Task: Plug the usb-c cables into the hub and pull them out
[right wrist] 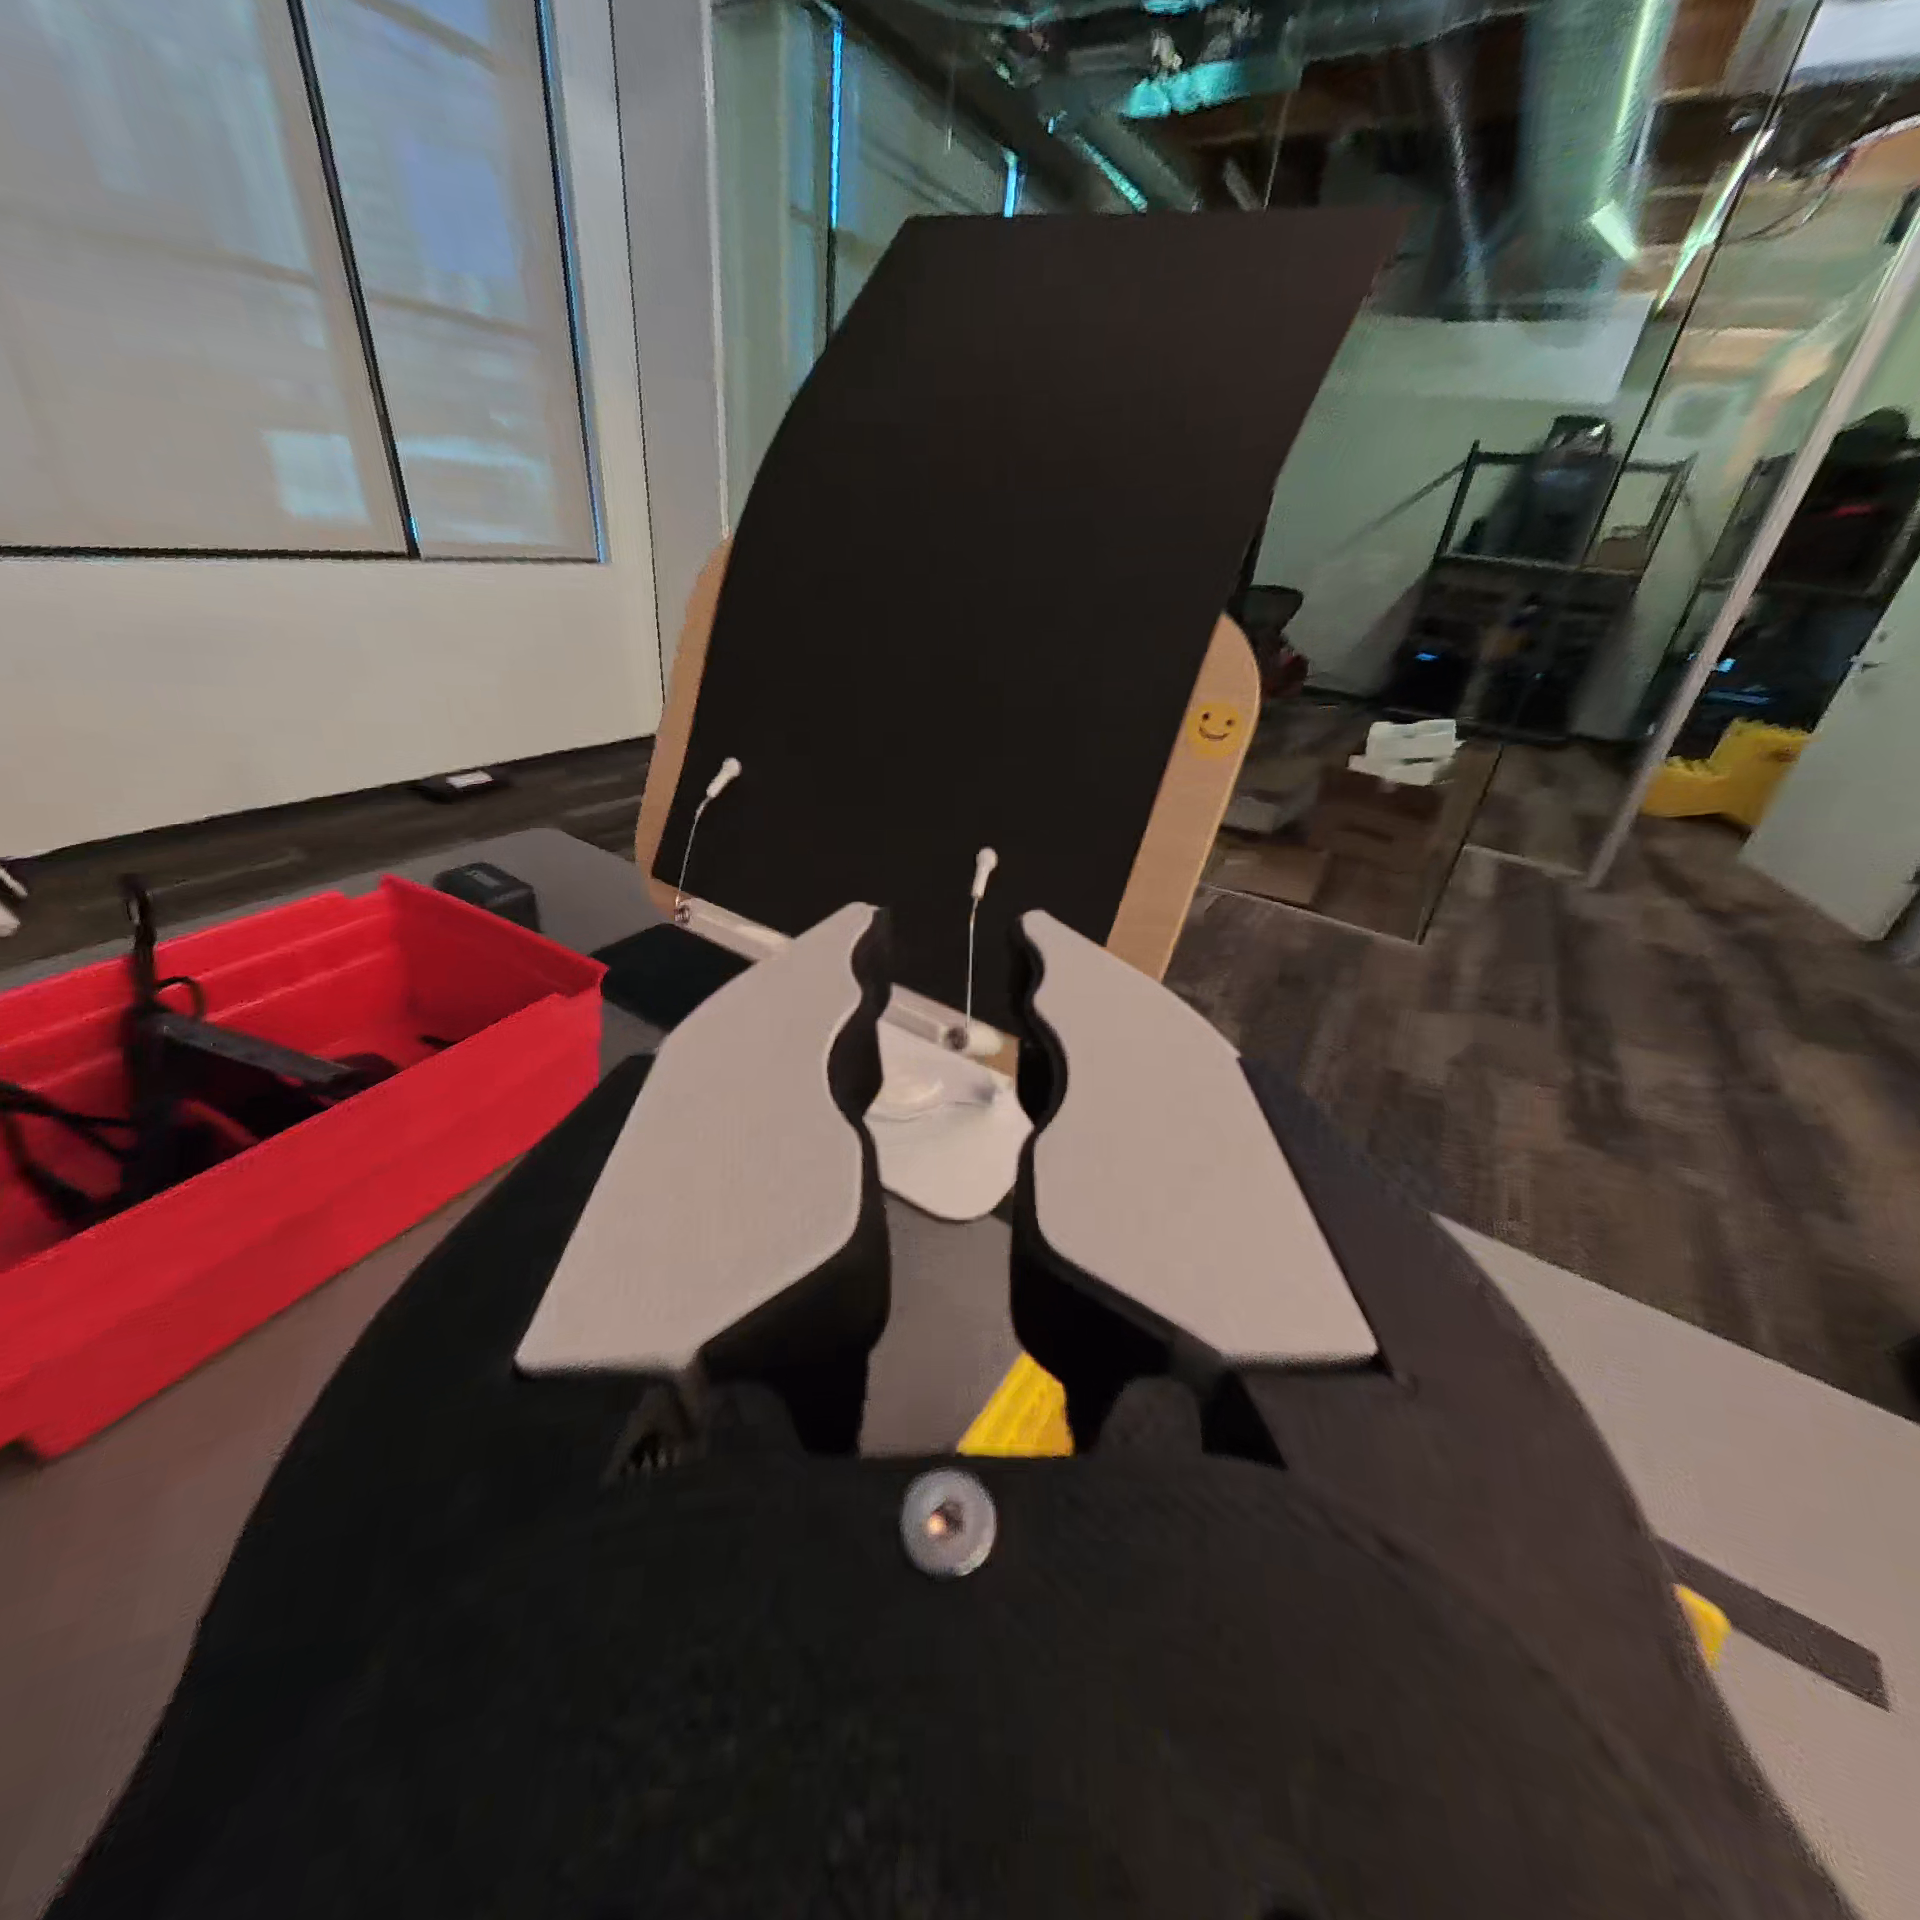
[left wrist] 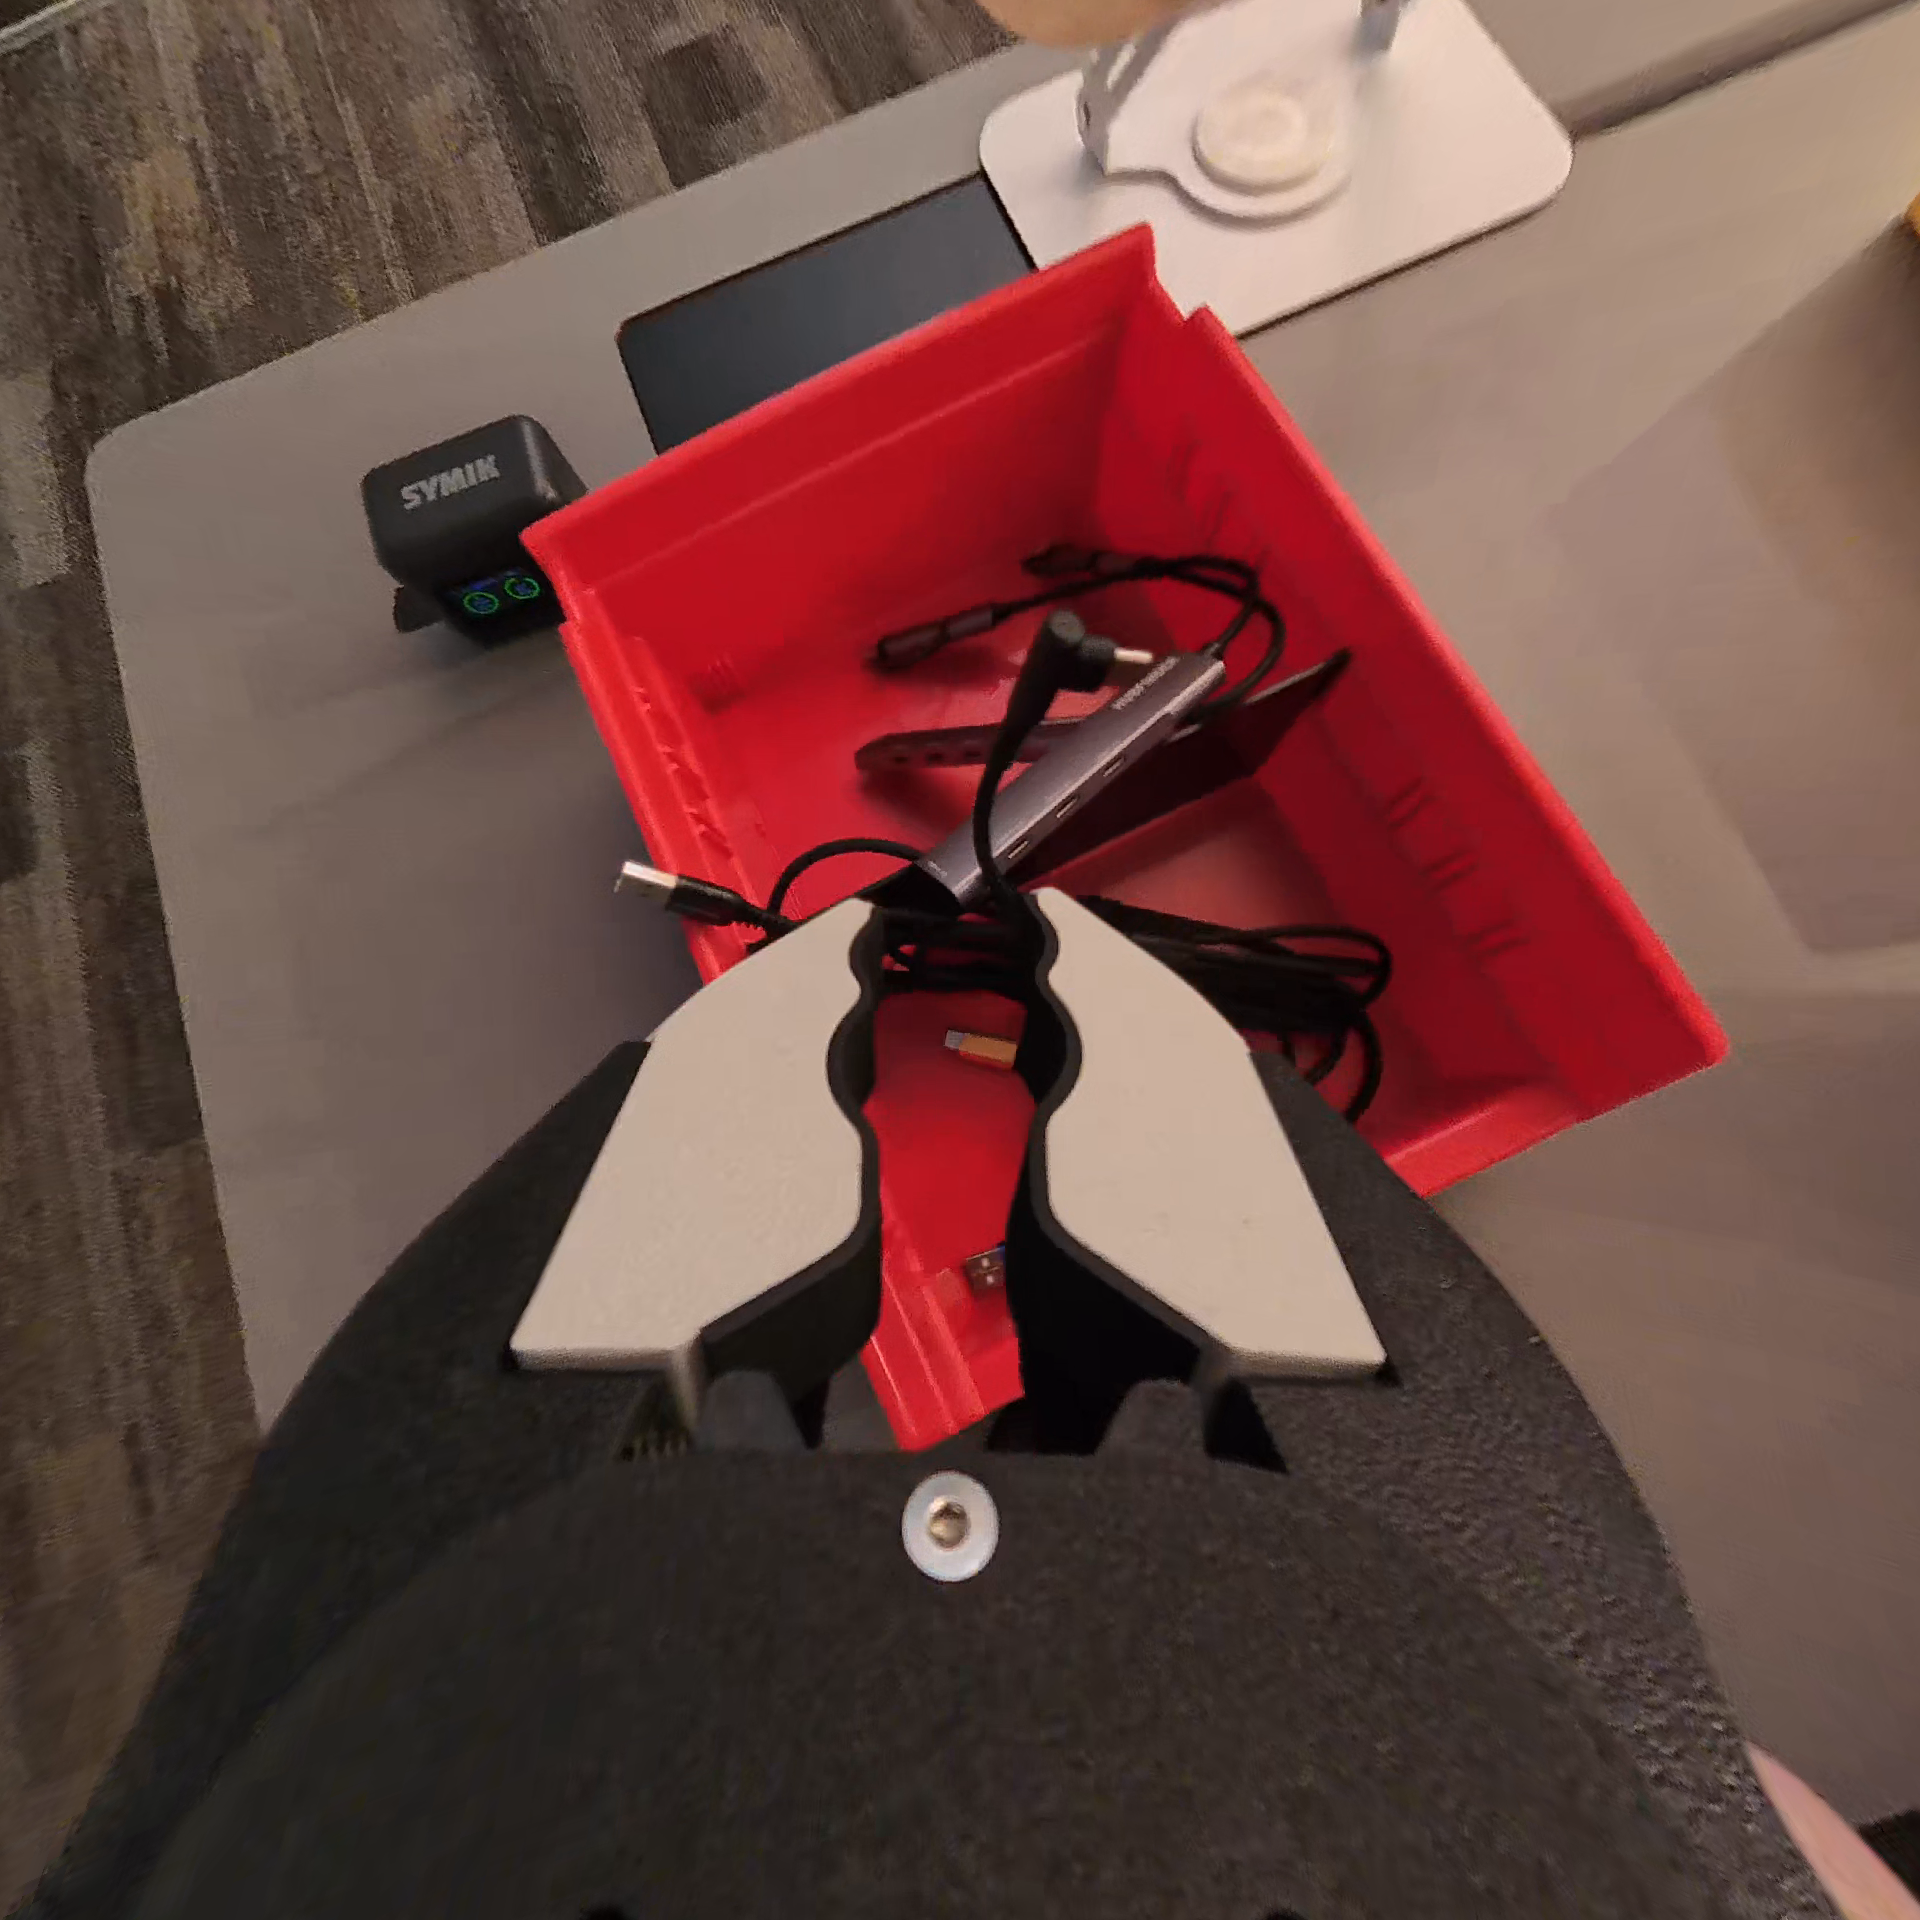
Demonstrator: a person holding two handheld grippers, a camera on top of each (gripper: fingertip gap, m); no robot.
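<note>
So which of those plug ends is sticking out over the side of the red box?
The silver USB plug on a black cable, poking past the red box's left wall over the grey table. The other plugs lie inside.

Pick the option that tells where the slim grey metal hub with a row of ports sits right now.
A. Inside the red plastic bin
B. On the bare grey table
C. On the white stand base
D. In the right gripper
A: the slim grey metal hub lies tilted among black cables inside the red plastic bin.
</note>
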